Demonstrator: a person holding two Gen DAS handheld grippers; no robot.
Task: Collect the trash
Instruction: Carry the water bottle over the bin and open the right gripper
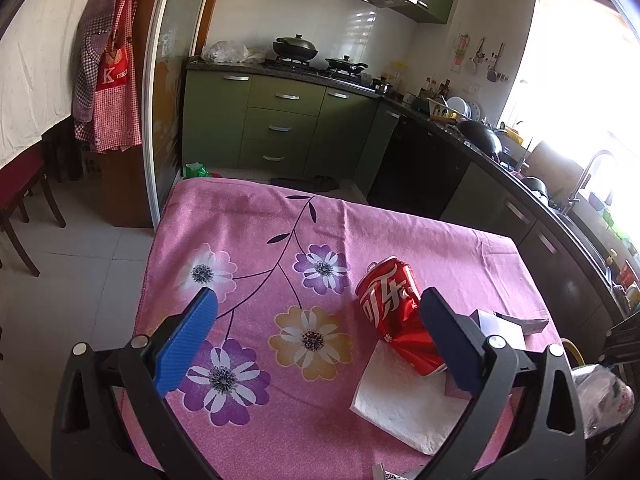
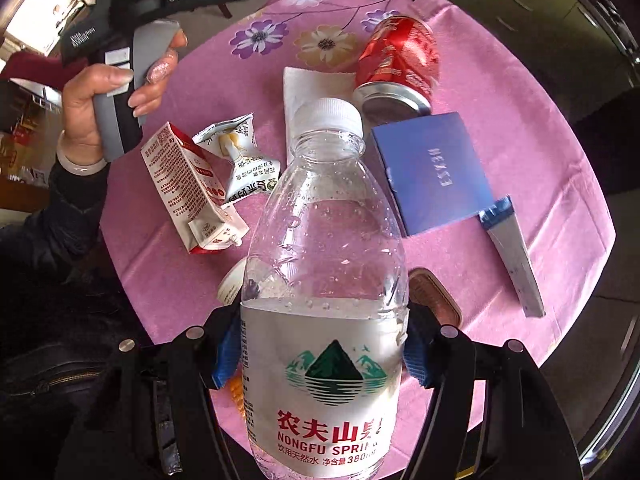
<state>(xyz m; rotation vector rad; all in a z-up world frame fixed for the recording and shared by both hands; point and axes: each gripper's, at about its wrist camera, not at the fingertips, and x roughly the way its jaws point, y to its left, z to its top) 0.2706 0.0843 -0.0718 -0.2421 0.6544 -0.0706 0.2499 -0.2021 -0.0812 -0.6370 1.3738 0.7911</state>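
We hold a clear water bottle (image 2: pixel 324 300) in our right gripper (image 2: pixel 320 354), its blue pads (image 2: pixel 226 354) pressing the labelled middle from both sides, the white cap pointing away from us over the table. The bottle hangs above the pink flowered cloth (image 2: pixel 500 100), off its surface.

Under and around it lies the rest of the trash. A crushed red can (image 2: pixel 396 64) rests on its side at the far end, touching a white napkin (image 2: pixel 308 84). Just right of the bottle's neck sits a blue box (image 2: pixel 432 172), with a blue-tipped grey strip (image 2: pixel 514 256) beside it. On the left we see a red and white carton (image 2: pixel 192 192) against a small white wrapper (image 2: pixel 240 160).

Our left gripper (image 1: pixel 320 304) hovers above the cloth with its jaws wide apart and nothing between them; the can lies just inside its right finger. In the right wrist view our left hand (image 2: pixel 100 96) grasps that gripper's handle.
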